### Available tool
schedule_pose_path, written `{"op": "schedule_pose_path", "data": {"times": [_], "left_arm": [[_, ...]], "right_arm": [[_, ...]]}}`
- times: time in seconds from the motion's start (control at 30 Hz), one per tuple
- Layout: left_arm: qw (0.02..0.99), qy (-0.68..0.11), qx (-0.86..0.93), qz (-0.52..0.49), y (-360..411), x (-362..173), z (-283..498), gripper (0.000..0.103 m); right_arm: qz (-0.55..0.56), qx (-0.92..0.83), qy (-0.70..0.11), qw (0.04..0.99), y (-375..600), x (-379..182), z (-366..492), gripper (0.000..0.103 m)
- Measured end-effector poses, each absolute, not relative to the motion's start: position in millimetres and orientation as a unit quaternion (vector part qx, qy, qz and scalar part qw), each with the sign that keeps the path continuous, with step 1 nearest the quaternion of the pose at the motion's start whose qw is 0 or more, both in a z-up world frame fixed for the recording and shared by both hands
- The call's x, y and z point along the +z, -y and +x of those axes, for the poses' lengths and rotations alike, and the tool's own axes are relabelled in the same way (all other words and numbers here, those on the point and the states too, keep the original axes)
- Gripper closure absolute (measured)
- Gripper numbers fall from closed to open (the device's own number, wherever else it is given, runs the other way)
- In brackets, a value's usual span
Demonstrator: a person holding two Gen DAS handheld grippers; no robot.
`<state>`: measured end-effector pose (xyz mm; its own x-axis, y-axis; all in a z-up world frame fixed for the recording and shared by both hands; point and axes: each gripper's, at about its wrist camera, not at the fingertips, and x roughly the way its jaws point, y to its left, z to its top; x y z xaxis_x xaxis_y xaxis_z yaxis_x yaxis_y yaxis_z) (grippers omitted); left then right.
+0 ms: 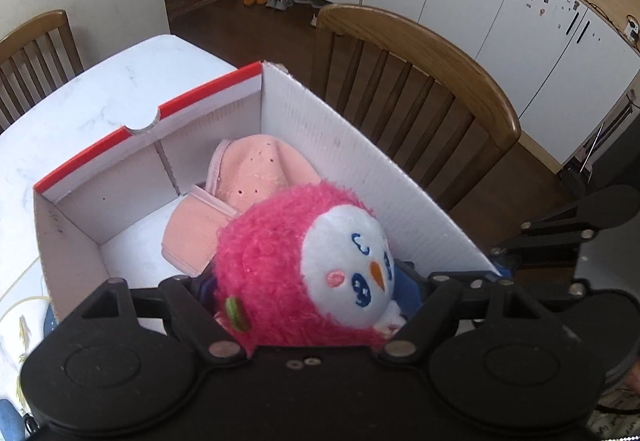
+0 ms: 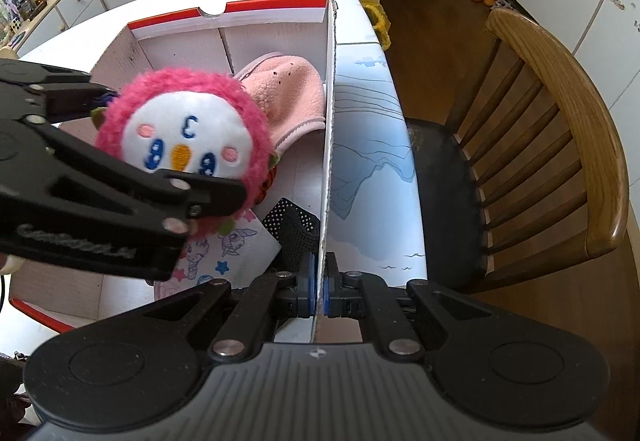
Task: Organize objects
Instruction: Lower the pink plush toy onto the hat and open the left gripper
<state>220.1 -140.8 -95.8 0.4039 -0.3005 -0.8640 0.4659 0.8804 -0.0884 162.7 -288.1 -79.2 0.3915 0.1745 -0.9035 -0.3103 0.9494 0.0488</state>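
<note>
Over box (image 2: 280,3) | left tool (image 2: 160,145) – grips plush (image 2: 184,133) | right tool (image 2: 319,291) – pinches wall

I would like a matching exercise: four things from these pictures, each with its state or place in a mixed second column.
1. plush toy
2. pink hat
3. box wall
4. wooden chair

a. lying inside the box, at its far end
b. clamped by the right gripper
c. standing beside the table
d. held between the left gripper's fingers, over the box

Pairs: 1-d, 2-a, 3-b, 4-c
</note>
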Motion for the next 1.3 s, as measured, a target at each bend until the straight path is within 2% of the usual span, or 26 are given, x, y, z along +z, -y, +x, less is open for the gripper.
{"op": "schedule_pose_path", "data": {"times": [0.33, 0.57, 1.3], "left_arm": [[0.819, -0.515, -0.244, 0.064, 136.2, -113.5, 226.9, 0.021], [0.821, -0.502, -0.271, 0.032, 121.0, -107.1, 216.6, 0.011], [0.872, -0.431, -0.232, -0.008, 70.6, -52.8, 180.8, 0.008]], "right_arm": [[-0.063, 0.146, -0.532, 0.832, 288.1, -79.8, 163.2, 0.099], [-0.061, 0.145, -0.532, 0.832, 288.2, -80.2, 163.4, 0.1], [-0.069, 0.142, -0.535, 0.83, 286.0, -80.2, 164.2, 0.1]]}}
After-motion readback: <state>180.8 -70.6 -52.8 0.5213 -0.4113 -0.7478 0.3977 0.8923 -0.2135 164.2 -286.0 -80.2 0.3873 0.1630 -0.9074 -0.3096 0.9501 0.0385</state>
